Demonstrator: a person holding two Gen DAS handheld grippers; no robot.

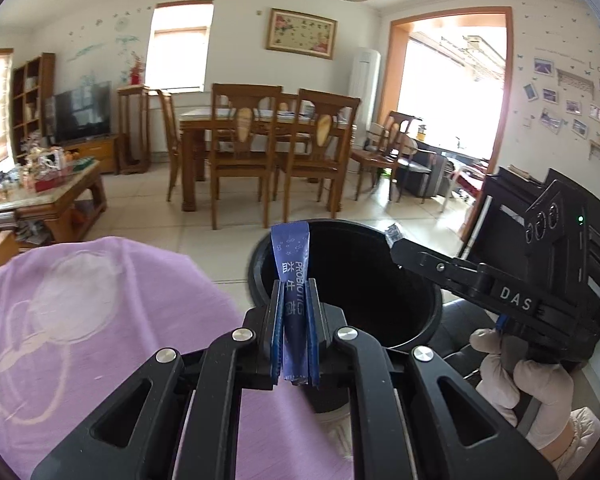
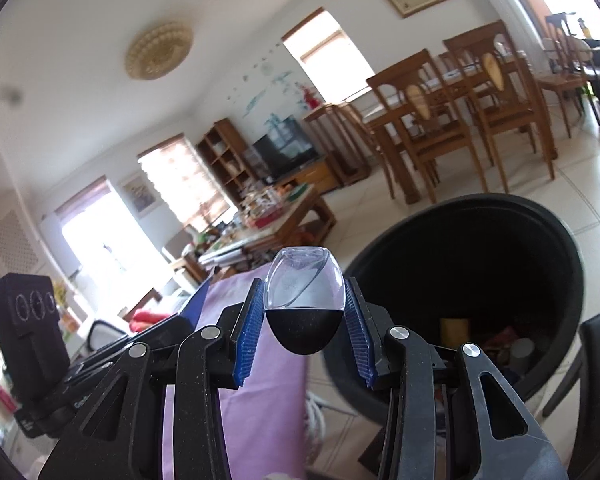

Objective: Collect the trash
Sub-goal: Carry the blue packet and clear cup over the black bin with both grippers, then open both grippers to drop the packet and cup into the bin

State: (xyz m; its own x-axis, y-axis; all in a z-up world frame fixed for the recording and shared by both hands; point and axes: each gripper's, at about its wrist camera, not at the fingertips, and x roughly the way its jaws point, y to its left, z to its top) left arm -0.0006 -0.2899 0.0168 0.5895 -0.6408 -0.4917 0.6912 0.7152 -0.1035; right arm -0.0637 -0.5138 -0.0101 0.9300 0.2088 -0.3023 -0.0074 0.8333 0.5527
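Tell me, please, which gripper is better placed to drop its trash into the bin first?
Probably the right gripper: in the left view its tip reaches over the black bin mouth, while the left gripper holds its blue sachet at the rim.

both wrist views close above the shared black bin [image 1: 348,280] [image 2: 480,280]

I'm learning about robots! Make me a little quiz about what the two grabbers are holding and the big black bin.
1. True or false: the left gripper pinches a flat blue foil sachet printed PROBIOTICS.
2. What does the right gripper hold? A) a wooden spoon B) a small clear plastic cup with a dark bottom half C) a red sock
3. Fill in: the round black trash bin beside the purple cloth already has ____ at its bottom.

Key: 1 true. 2 B. 3 trash; a few pieces show in the right wrist view, too dark to name.
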